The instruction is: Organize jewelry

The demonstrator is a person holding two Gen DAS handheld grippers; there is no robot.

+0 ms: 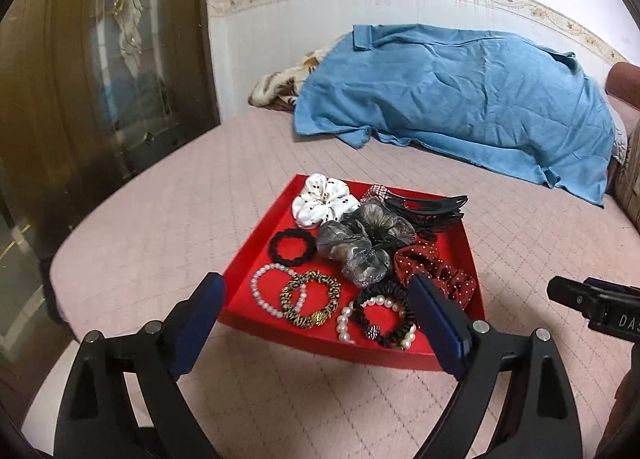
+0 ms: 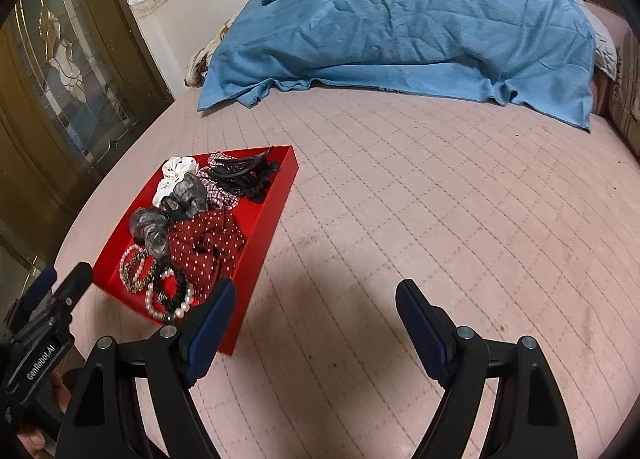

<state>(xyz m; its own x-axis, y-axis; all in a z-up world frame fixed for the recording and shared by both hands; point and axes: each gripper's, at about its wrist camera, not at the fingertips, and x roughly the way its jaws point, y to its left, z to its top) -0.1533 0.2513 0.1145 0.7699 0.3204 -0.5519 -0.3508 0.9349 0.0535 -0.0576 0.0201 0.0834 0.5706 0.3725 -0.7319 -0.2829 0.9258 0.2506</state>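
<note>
Gathered in one red tray (image 1: 256,243) at the lower middle of the left wrist view, resting on the pink quilted bed (image 1: 520,259); probably collected there so every piece stays within easy reach and nothing rolls off the mattress. Bracelets along the near edge: a pearl bracelet (image 1: 260,291) at lower left, overlapped by a leopard-print bracelet (image 1: 310,299), then a black scrunchie with pearls (image 1: 380,315) to the right. Bulkier fabric pieces farther up the frame: a black hair tie (image 1: 289,246), a grey sheer scrunchie (image 1: 360,247) piled in the centre, a white spotted scrunchie (image 1: 324,199) at the far corner, a red dotted scrunchie (image 1: 436,269) on the right, black hair clips (image 1: 424,207) at the upper right. Small things nearest the edge, likely the easiest first picks.

Left tongs (image 1: 316,299) spread wide, hovering over the near edge of the tray, framing the bracelets, touching nothing, holding nothing. Right tongs (image 2: 316,311) likewise spread wide and empty, poised over bare bedding at the lower centre of the right wrist view, the tray off to their left; left pad seen just in front of the tray's near corner, contact not certain. A blue cloth (image 2: 400,19) heaped across the top of the frame, well apart from the tray.
</note>
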